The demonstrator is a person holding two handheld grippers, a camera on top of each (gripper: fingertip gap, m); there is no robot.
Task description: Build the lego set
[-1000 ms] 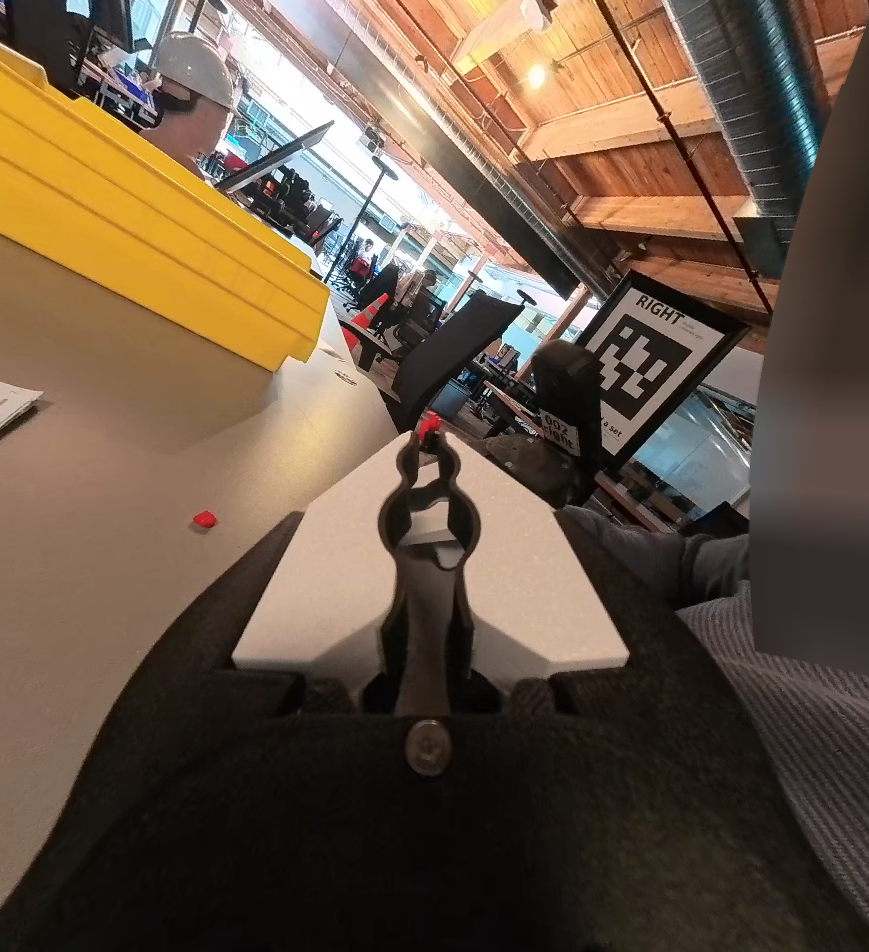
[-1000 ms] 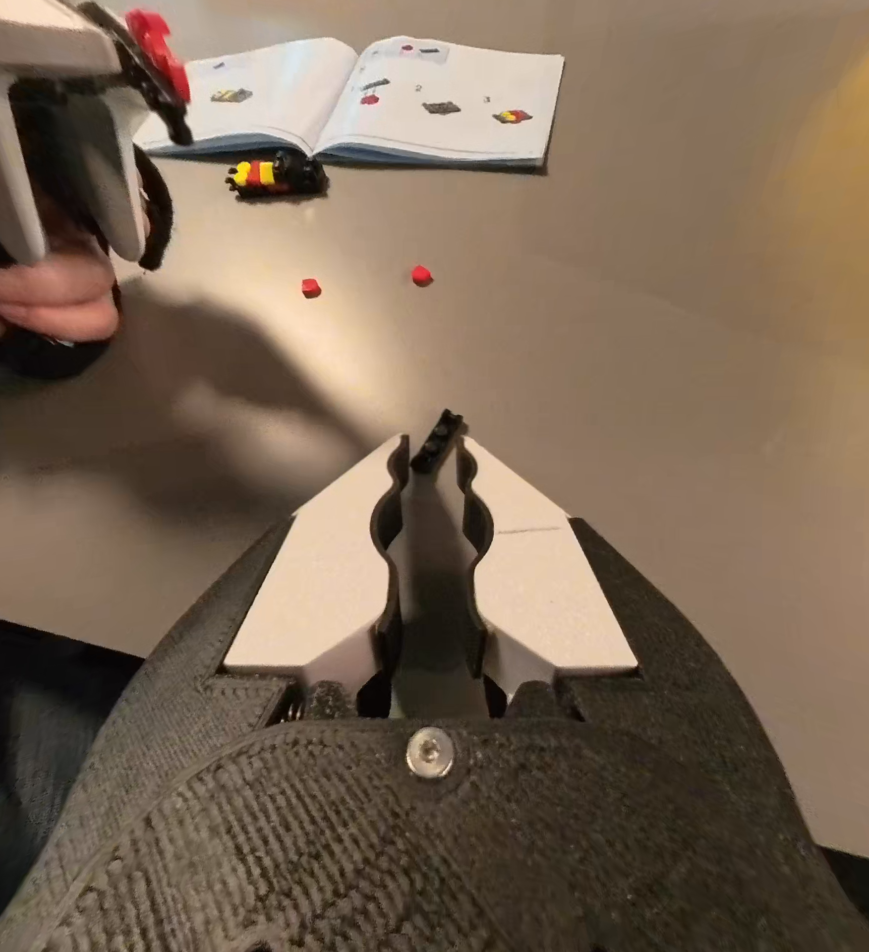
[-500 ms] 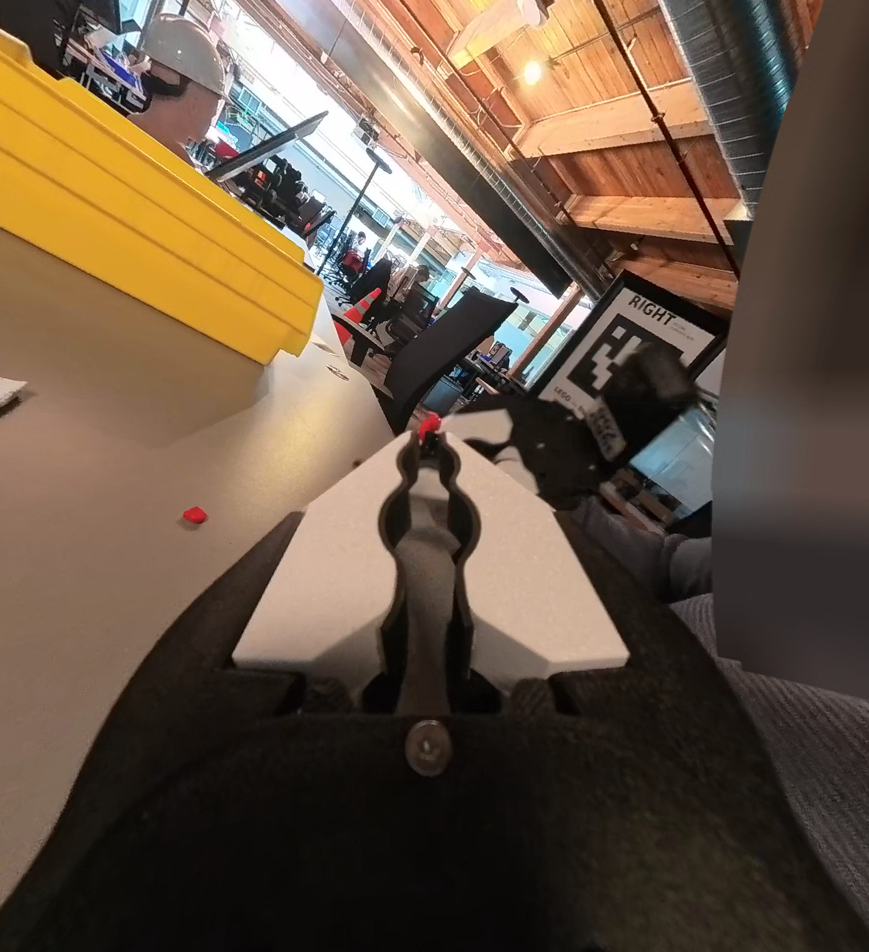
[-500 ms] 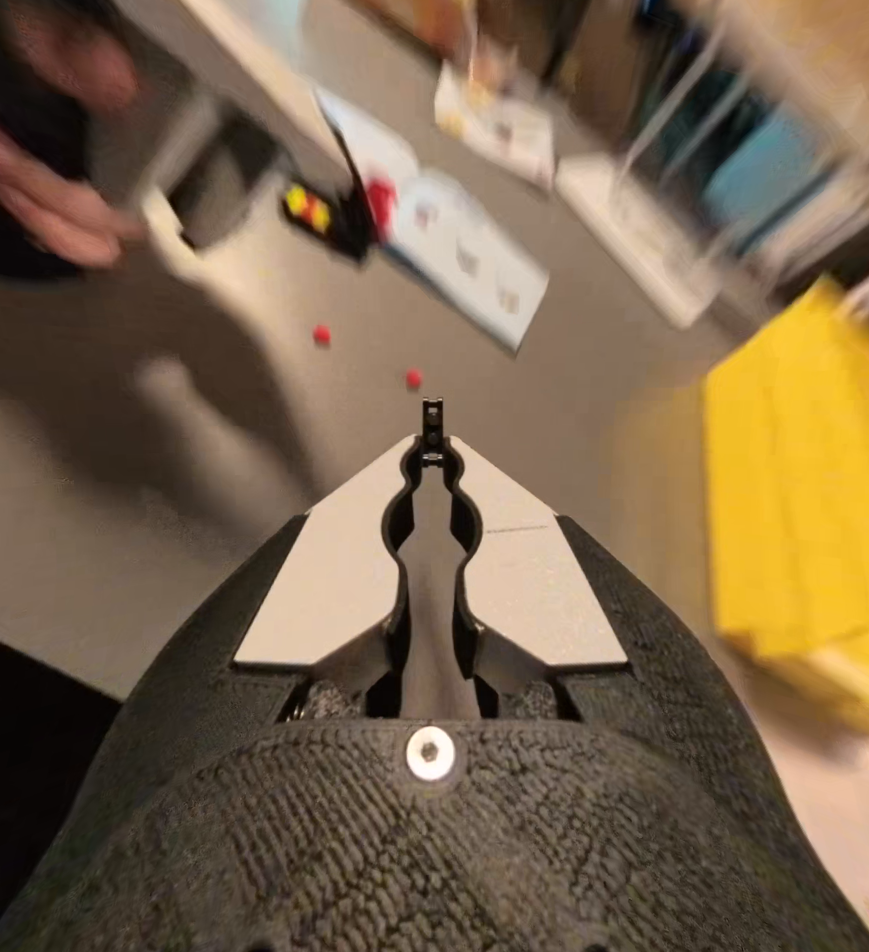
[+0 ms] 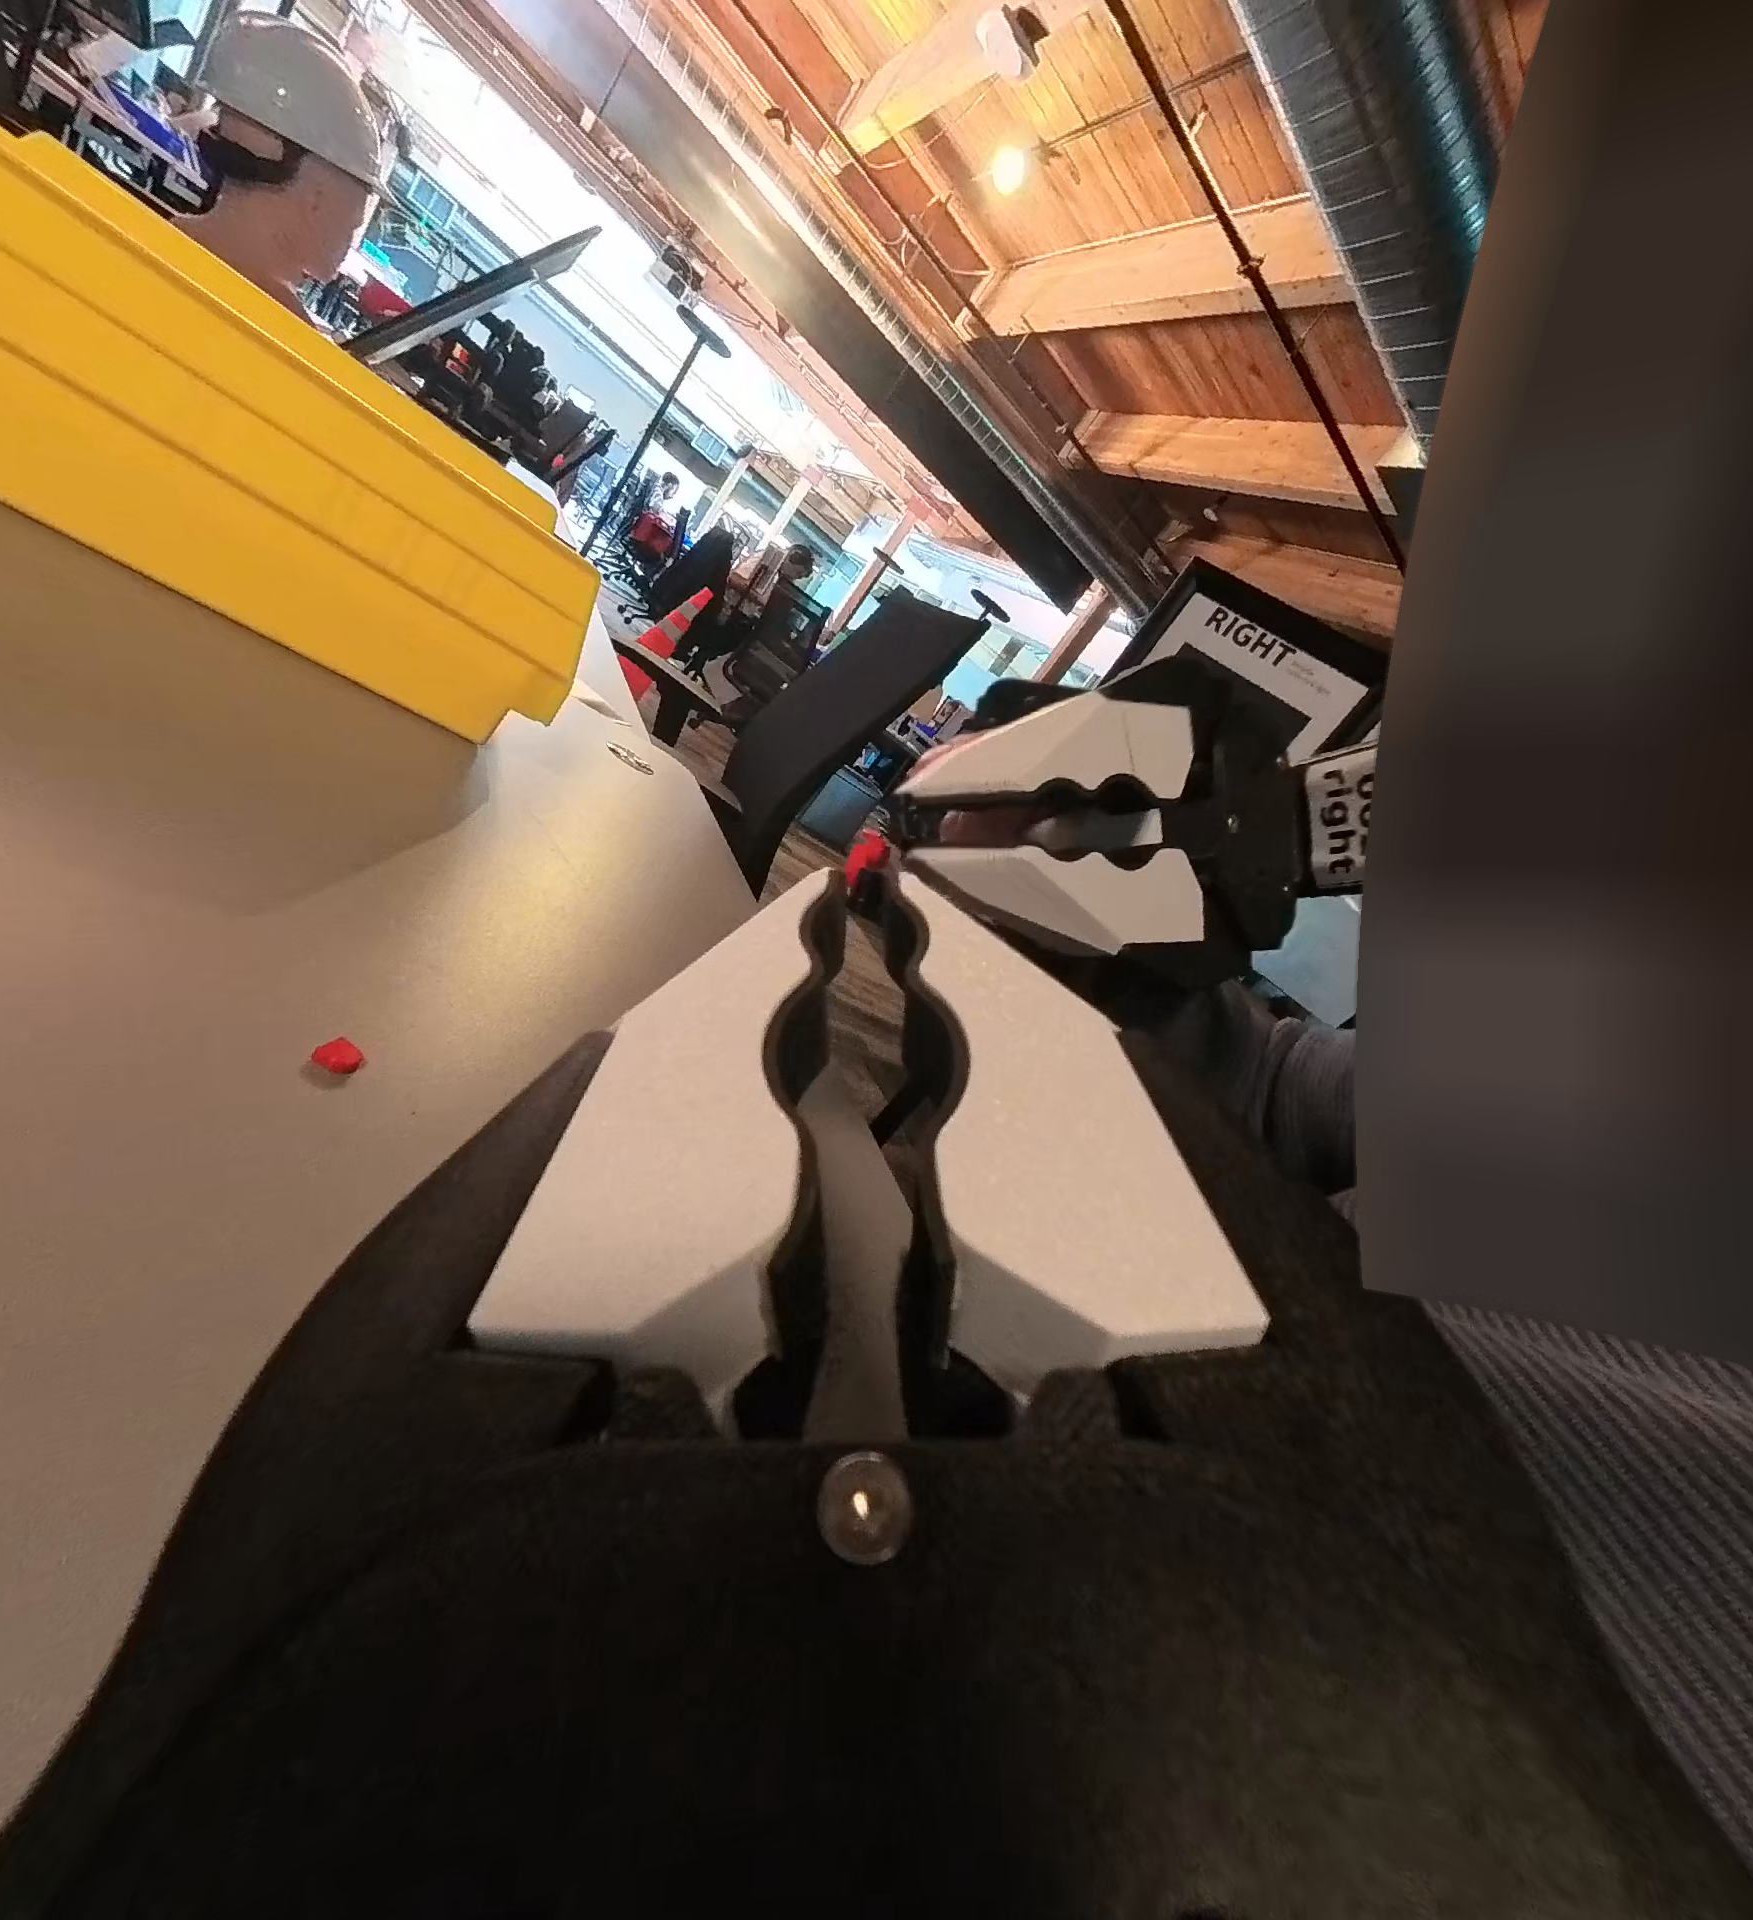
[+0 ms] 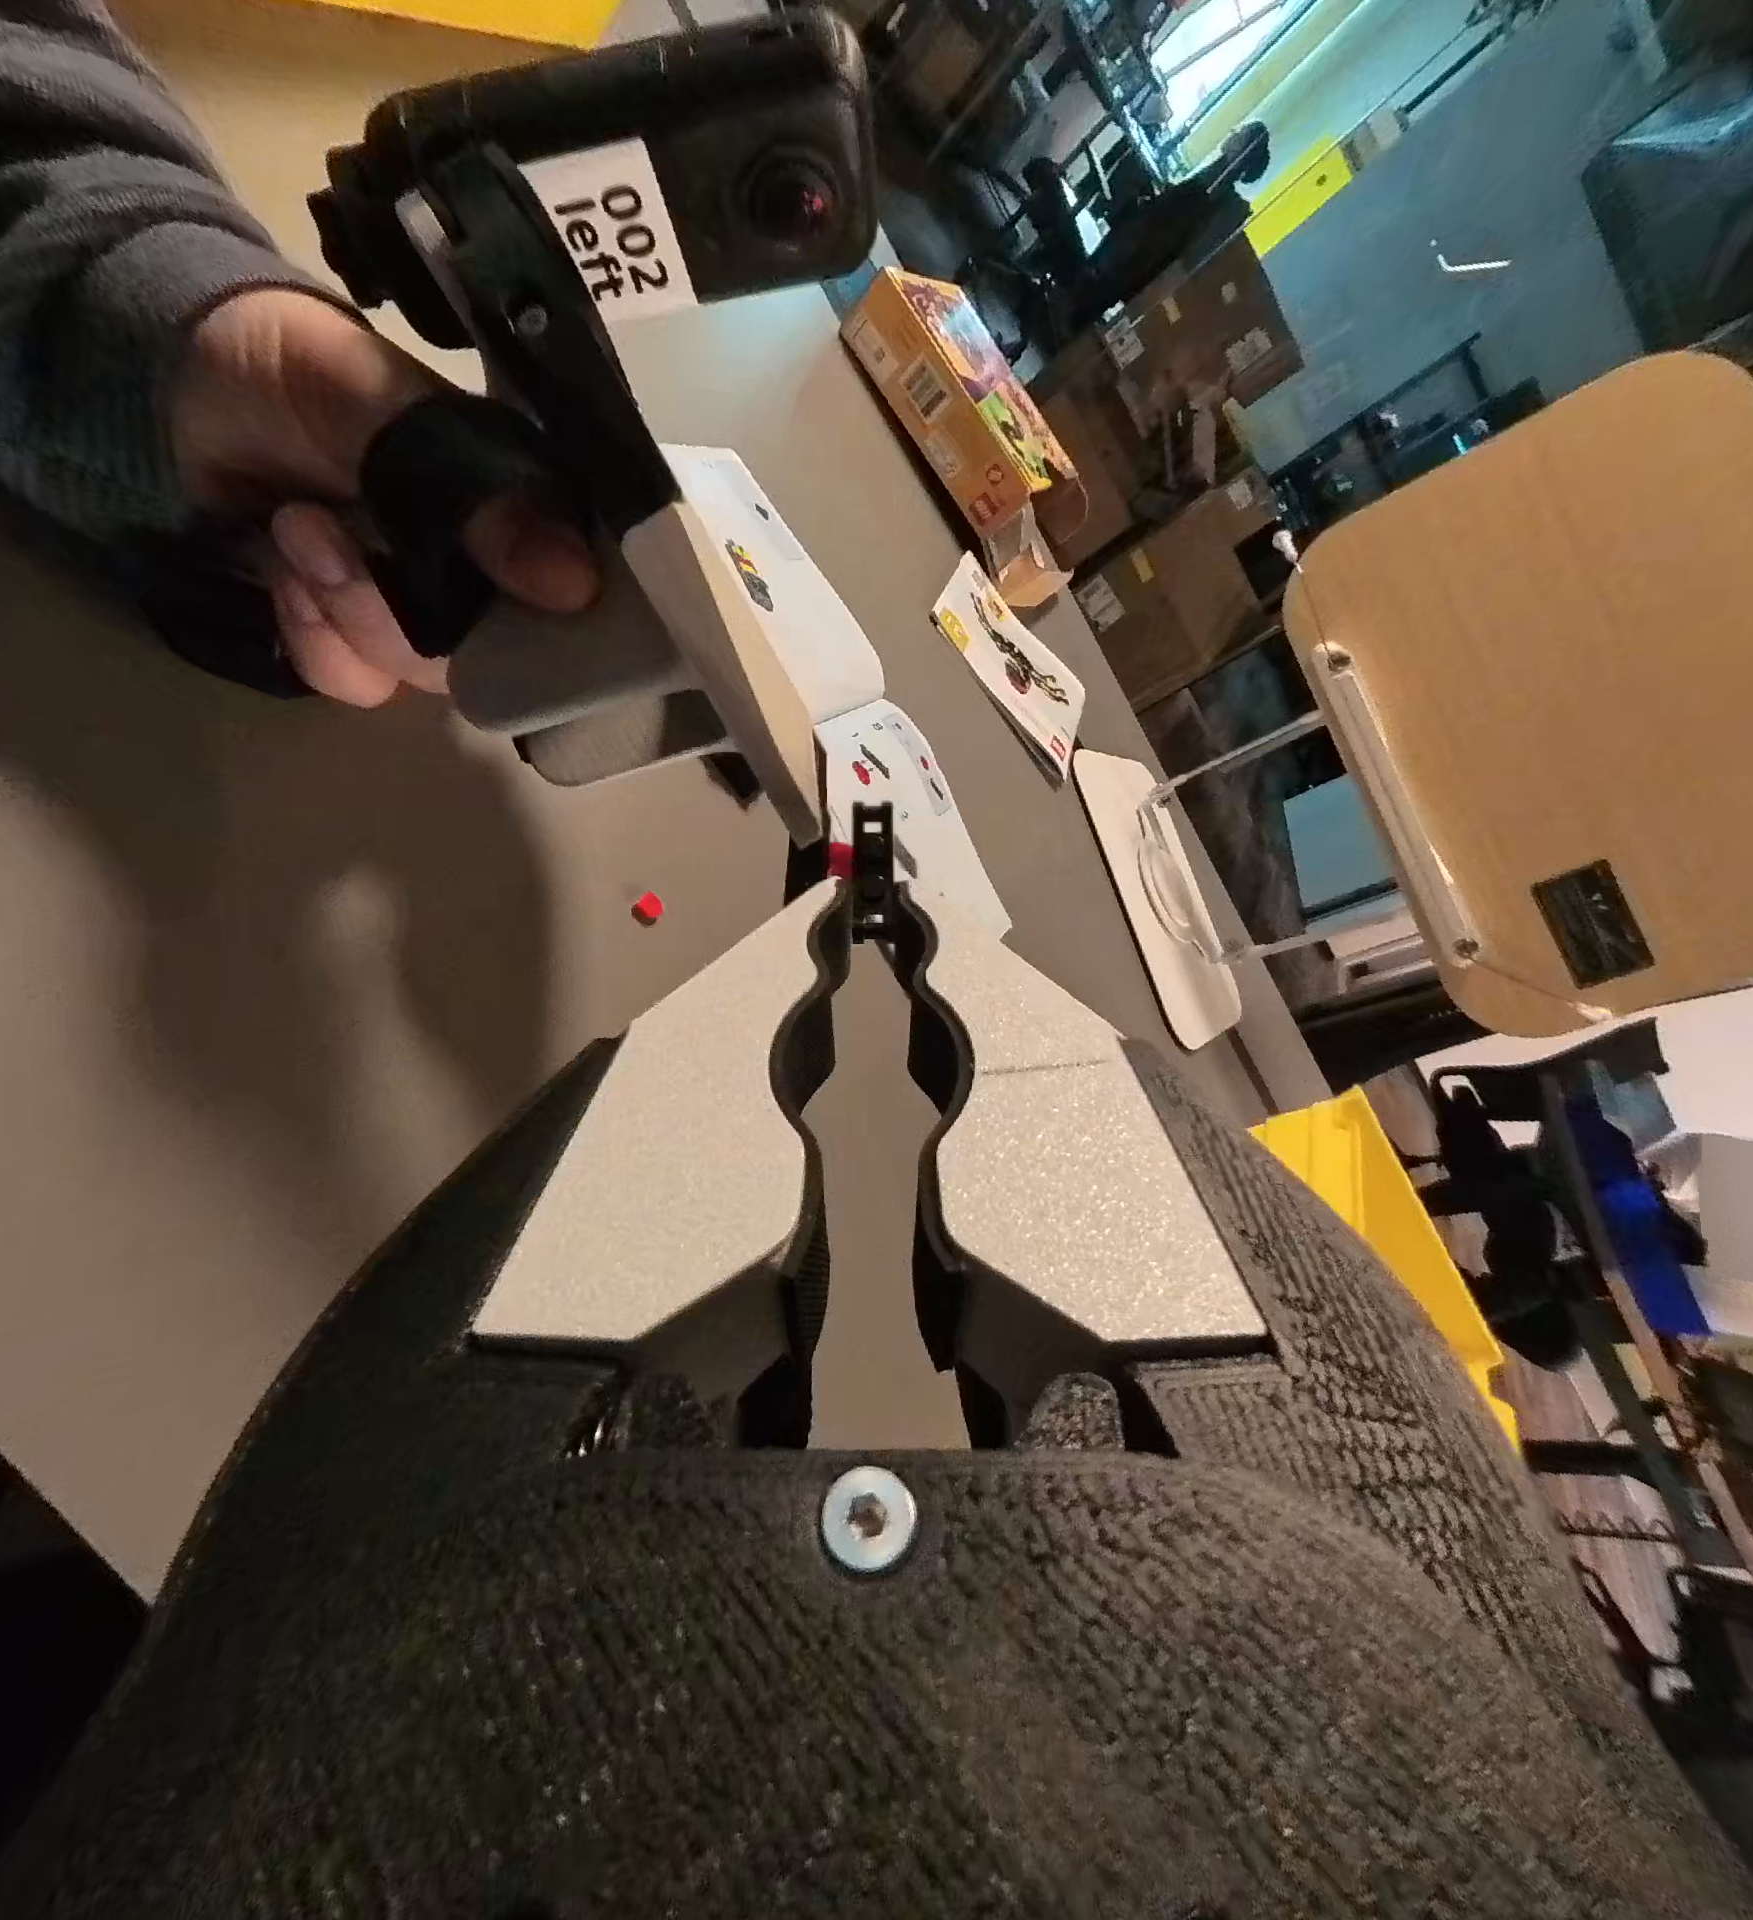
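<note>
Black lego piece [image 6: 870,862] between hand-held gripper [image 6: 868,902] tips

Lego piece in left gripper [image 5: 864,860]: we note red.
Lego plate in right gripper [image 6: 870,854]: black.
Loose brick [image 5: 336,1056]: red.
Bin [image 5: 228,447]: yellow.
Table [image 5: 124,1039]: plain grey.
Sleeve [image 5: 1682,1558]: grey, finely ribbed.

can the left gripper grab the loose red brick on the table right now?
Probably not. The left gripper is shut on a red piece, raised off the table and meeting the right gripper. The loose red brick lies unobstructed, off to its left.
</note>
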